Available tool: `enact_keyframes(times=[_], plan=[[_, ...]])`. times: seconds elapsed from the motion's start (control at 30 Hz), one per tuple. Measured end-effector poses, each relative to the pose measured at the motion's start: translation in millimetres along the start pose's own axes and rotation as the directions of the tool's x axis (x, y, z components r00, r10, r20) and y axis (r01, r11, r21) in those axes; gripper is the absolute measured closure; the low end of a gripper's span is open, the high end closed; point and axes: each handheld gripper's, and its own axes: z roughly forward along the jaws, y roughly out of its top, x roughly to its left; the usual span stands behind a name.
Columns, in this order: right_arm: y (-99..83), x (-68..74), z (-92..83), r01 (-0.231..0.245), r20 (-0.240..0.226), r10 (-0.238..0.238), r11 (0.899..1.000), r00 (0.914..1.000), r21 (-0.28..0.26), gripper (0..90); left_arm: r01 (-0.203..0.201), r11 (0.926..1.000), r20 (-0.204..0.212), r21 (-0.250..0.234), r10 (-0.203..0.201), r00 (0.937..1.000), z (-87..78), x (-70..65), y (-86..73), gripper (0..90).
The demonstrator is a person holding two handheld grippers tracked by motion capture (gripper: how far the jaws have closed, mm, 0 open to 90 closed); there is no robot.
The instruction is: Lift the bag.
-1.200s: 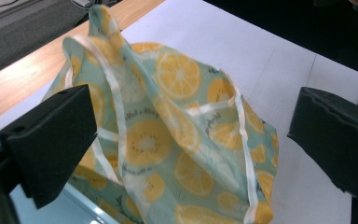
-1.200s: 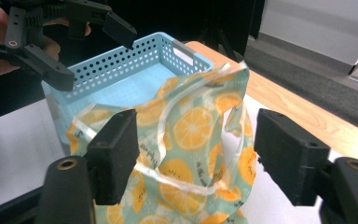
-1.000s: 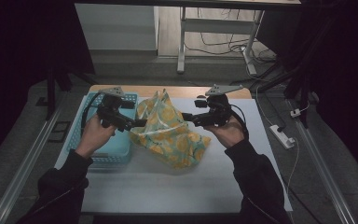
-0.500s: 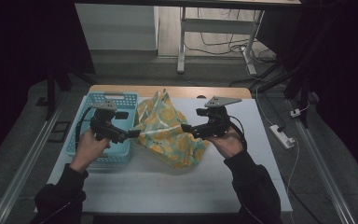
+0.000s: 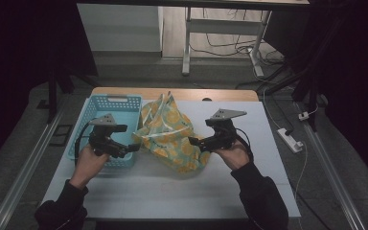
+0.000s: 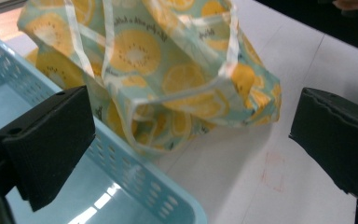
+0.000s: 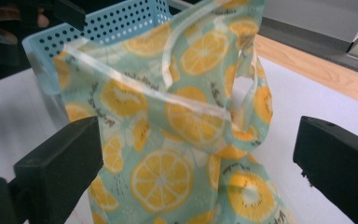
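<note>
While the lemon-print tote bag (image 5: 170, 136) lies slumped on the white table (image 5: 172, 191), just beside the light-blue perforated basket (image 5: 106, 106) and with one edge resting against the basket's near wall, it is flanked by both tongs. The left tongs (image 5: 133, 147) are held low at the basket's right wall, jaws wide apart, with nothing clamped between them; in the left gripper view the basket rim (image 6: 135, 172) and the bag's edge (image 6: 177, 88) are seen ahead of the open jaws. The right tongs (image 5: 195, 142) are held at the bag's opposite side, and their jaws have just been opening, so that they now stand fully apart with the fabric (image 7: 177, 121) in front of them but not pressed by the pads. This placing is judged to serve a two-sided hold on the bag, one side for each hand, so that the limp cloth can be spread or lifted toward the basket. The bag's long axis is seen to run from the far edge of the table toward the person, slightly slanted to the right, with its pale handle straps (image 5: 165, 103) raised at the far end and its crumpled base nearest the person.
</note>
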Motion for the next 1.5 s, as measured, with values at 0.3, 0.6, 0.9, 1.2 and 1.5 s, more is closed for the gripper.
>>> enact_keyframes(times=[0.3,0.6,0.9,1.2,1.5], plan=[[-15.9,1.3,-9.2,0.006,0.045,-0.006,1.0,0.999,-0.003,1.1,0.016,0.9998,-0.004,0.012,-0.016,0.9999,-3.3,-5.8,-13.9,0.0],[-30.1,6.4,-18.2,0.003,0.034,-0.003,1.0,0.9994,0.017,0.0,0.024,0.9996,-0.019,0.012,-0.024,0.9995,-14.5,-13.4,-26.7,0.0],[-44.5,12.6,-32.5,-0.021,0.043,0.021,1.0,0.9989,0.014,0.0,0.04,0.9992,-0.037,0.01,-0.039,0.9985,-32.1,-24.4,-49.0,0.0],[-57.6,21.7,-47.7,-0.029,0.075,0.029,1.0,0.9968,-0.002,0.0,0.075,0.9972,-0.067,-0.003,-0.075,0.9949,-51.1,-34.2,-77.9,0.0],[-82.3,30.3,-66.4,-0.042,0.121,0.042,0.999,0.9917,0.001,0.0,0.11,0.9937,-0.106,-0.022,-0.112,0.988,-68.2,-39.8,-101.3,0.0]])
